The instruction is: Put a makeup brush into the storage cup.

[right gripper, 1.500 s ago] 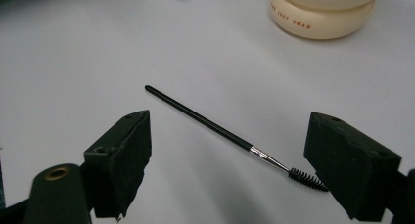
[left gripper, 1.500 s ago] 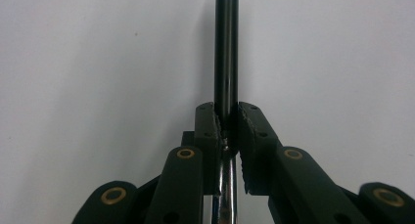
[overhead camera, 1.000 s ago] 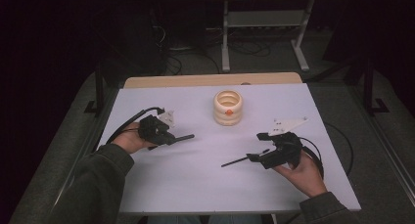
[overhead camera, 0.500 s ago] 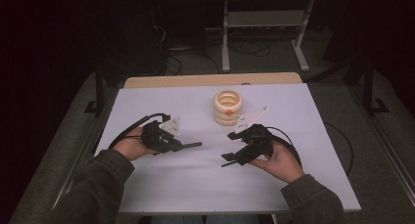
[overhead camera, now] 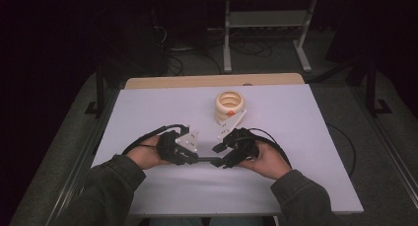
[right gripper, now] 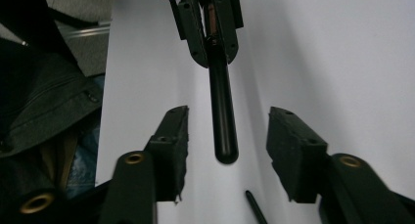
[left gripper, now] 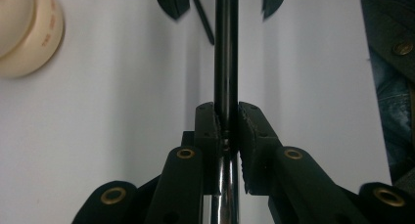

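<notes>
Now the black rod (left gripper: 226, 62), a smooth, glossy round bar with a blunt rounded tip, is clamped between the pads of the left gripper (left gripper: 227, 121) and pokes straight out from it, low over the middle of the white table (overhead camera: 305, 137), with its free end lying between the jaws of the right gripper (right gripper: 226, 145). Since a second ago both hands have come inward from either side of the table until the two grippers meet nose to nose, and the right jaws have just been closing; they stand about half open, their rough, ridged pads apart from the rod on both sides, so nothing is gripped there yet. I judge this to be a hand-over, or a pull on the rod's end, about to begin. A thin dark stick (right gripper: 255, 207) lies flat on the table under the right gripper. Farther back stands a cream, ribbed ring-shaped holder (overhead camera: 230, 106) with an orange spot, matte and plastic-looking.
</notes>
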`<state>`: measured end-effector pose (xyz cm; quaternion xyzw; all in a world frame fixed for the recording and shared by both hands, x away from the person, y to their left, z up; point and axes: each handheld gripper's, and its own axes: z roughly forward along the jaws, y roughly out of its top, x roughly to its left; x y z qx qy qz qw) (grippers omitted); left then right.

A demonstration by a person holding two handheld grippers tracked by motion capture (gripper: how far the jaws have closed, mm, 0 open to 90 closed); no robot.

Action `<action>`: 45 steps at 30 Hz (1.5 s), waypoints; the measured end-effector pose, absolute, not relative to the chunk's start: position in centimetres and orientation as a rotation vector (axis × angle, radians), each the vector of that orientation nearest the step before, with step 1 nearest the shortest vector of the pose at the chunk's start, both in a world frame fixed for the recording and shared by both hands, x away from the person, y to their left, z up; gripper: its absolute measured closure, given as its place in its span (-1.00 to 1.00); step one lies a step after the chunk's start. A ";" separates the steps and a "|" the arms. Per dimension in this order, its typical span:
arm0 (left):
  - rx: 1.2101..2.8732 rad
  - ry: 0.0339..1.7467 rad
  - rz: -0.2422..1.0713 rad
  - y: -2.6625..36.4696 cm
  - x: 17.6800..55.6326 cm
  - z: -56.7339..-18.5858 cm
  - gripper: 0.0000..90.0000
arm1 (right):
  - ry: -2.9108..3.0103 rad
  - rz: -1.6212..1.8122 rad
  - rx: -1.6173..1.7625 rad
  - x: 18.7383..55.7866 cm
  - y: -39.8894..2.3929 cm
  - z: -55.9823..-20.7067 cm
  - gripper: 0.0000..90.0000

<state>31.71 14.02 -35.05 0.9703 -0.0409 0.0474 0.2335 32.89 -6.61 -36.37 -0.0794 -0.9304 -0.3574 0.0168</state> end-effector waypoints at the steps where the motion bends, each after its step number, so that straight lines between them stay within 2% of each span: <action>1: 2.665 -0.123 0.129 13.8 31.7 -35.0 0.77 | -2.885 -1.096 -0.239 32.9 -6.5 -36.5 0.23; 11: 2.661 -0.181 0.125 12.5 31.2 -34.9 0.77 | -2.856 -1.040 -0.178 32.6 -6.6 -37.3 0.69; 16: 2.656 -0.179 0.112 12.5 31.1 -35.0 0.77 | -2.842 -1.033 -0.189 32.6 -6.7 -37.7 0.73; 22: 2.650 -0.167 0.099 12.5 31.2 -35.2 0.74 | -2.861 -1.039 -0.188 32.3 -6.8 -38.0 0.74; 23: 2.648 -0.162 0.098 12.6 31.2 -35.3 0.72 | -2.864 -1.049 -0.182 32.2 -6.8 -38.0 0.74; 25: 2.646 -0.134 0.107 12.8 31.2 -35.4 0.48 | -2.875 -1.051 -0.180 32.0 -6.9 -38.1 0.74; 30: 2.637 -0.060 0.096 14.2 31.4 -35.7 0.39 | -2.881 -1.094 -0.191 31.9 -7.9 -37.9 0.74; 33: 2.627 -0.033 0.079 14.8 31.5 -35.7 0.43 | -2.869 -1.130 -0.206 31.8 -8.6 -37.8 0.74; 36: 2.624 -0.046 0.079 15.0 31.6 -35.6 0.60 | -2.870 -1.148 -0.187 31.6 -8.7 -37.8 0.74; 39: 2.651 -0.053 0.065 14.9 31.5 -35.7 0.66 | -2.884 -1.144 -0.167 31.5 -8.4 -38.0 0.74; 45: 2.714 -0.047 0.050 14.3 31.5 -35.9 0.69 | -2.932 -1.059 -0.195 31.5 -6.8 -38.2 0.51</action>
